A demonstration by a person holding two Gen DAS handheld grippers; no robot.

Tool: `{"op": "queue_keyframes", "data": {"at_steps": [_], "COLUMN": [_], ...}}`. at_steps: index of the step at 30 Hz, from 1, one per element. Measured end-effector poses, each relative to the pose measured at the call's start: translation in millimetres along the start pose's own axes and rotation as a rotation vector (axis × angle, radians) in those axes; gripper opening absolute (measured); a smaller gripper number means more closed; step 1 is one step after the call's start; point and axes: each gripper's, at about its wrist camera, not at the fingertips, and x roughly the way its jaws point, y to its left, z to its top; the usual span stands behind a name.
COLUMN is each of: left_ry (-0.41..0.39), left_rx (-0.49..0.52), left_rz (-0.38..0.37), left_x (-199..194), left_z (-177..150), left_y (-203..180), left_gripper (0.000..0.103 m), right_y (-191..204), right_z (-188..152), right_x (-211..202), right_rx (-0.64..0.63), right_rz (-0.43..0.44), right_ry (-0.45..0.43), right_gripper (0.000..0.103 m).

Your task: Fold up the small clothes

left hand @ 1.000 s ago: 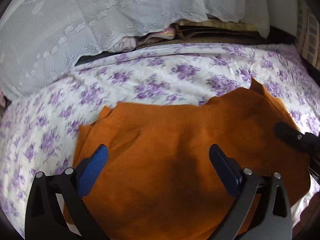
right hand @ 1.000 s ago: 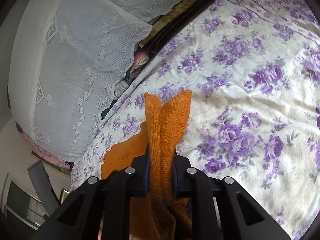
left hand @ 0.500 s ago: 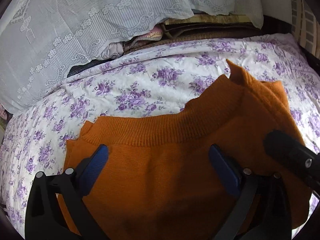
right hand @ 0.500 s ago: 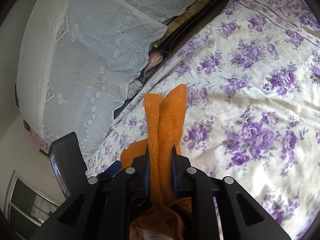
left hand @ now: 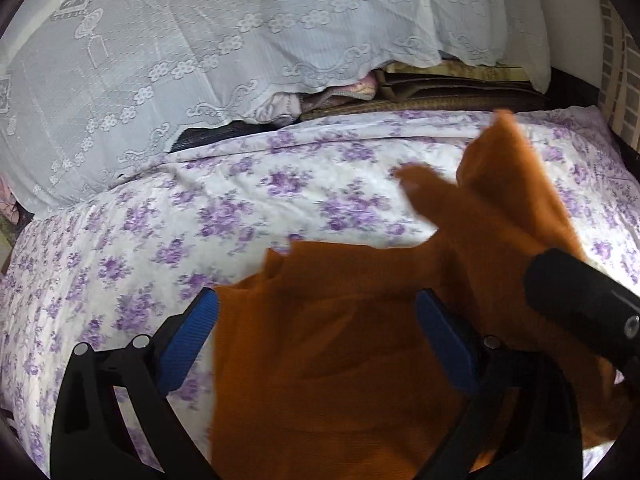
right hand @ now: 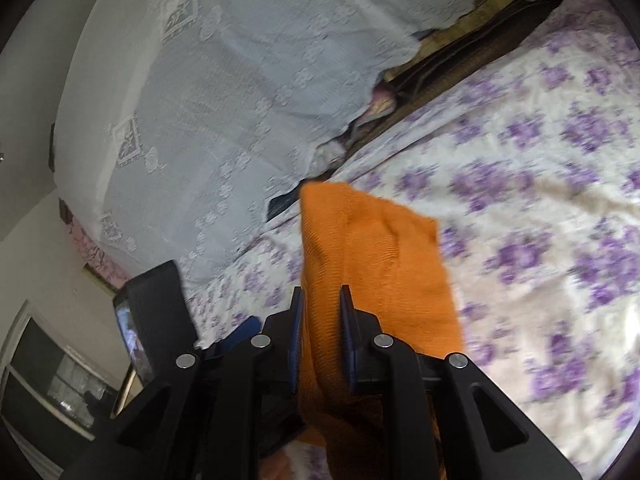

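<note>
Right claw pinches the orange sweater above the floral bedsheet; left claw gapes empty.

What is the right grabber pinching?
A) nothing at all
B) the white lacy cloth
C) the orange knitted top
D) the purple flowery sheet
C: in the right wrist view the right gripper has its two blue pads closed on a bunched fold of the orange knitted top, lifted over the purple flowery sheet.
</note>
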Motion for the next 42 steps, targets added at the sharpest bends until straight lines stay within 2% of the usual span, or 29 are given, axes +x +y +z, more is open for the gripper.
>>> {"op": "queue_keyframes", "data": {"at_steps": [3, 7, 9, 11, 12, 14, 16, 17, 19, 21, 24, 25, 26, 28, 31, 34, 37, 39, 42], "left_ry": [0.017, 0.141, 0.175, 0.174, 0.162, 0.148, 0.156, 0.158, 0.158, 0.153, 0.159, 0.165, 0.170, 0.175, 0.149, 0.083, 0.051, 0.099, 0.238], "left_rx": [-0.035, -0.161, -0.201, -0.225, -0.233, -0.234, -0.222, -0.220, -0.210, -0.198, -0.185, -0.184, -0.183, -0.184, -0.201, -0.262, -0.304, -0.320, -0.321], "left_rz": [-0.010, -0.121, -0.176, -0.206, -0.219, -0.222, -0.228, -0.229, -0.230, -0.225, -0.220, -0.218, -0.219, -0.216, -0.211, -0.226, -0.167, -0.146, -0.067], "left_x": [12, 47, 58, 59, 57, 54, 55, 56, 56, 54, 56, 58, 60, 64, 58, 39, 27, 37, 68], "left_z": [-5, -25, -37, -37, -36, -35, -35, -34, -32, -32, -32, -31, -30, -28, -23, -19, -26, -40, -62], "left_y": [25, 58, 64, 70, 72, 73, 70, 70, 68, 66, 66, 67, 67, 70, 81, 108, 136, 149, 155], "left_gripper": [0.095, 0.095, 0.095, 0.095, 0.095, 0.095, 0.095, 0.095, 0.095, 0.095, 0.096, 0.096, 0.096, 0.096, 0.096, 0.096, 0.096, 0.096, 0.096], "right_y": [28, 31, 20, 15, 17, 25, 31, 32, 37, 42, 47, 51, 54, 58, 70, 91, 110, 114, 98], "right_z": [-8, -16, -19, -17, -16, -22, -35, -46, -66, -81, -92, -95, -96, -97, -87, -79, -89, -107, -129], "right_x": [26, 56, 57, 38, 25, -3, -23, -30, -33, -22, -7, 1, 5, 13, 18, 24, 35, 49, 76], "right_rx": [-0.058, -0.046, -0.008, -0.007, -0.051, -0.182, -0.303, -0.370, -0.477, -0.602, -0.707, -0.754, -0.789, -0.824, -0.777, -0.763, -0.802, -0.855, -0.852], "right_rz": [-0.060, -0.048, -0.022, 0.023, 0.020, -0.015, -0.055, -0.089, -0.162, -0.275, -0.359, -0.394, -0.425, -0.458, -0.423, -0.362, -0.303, -0.298, -0.330], "right_ry": [0.028, 0.100, 0.126, 0.102, 0.085, 0.064, 0.065, 0.069, 0.068, 0.060, 0.050, 0.039, 0.029, 0.024, -0.001, -0.033, -0.028, 0.011, 0.130], "right_gripper": [0.018, 0.018, 0.018, 0.019, 0.022, 0.043, 0.046, 0.052, 0.056, 0.056, 0.056, 0.047, 0.025, 0.013, 0.010, 0.010, 0.010, 0.010, 0.010]}}
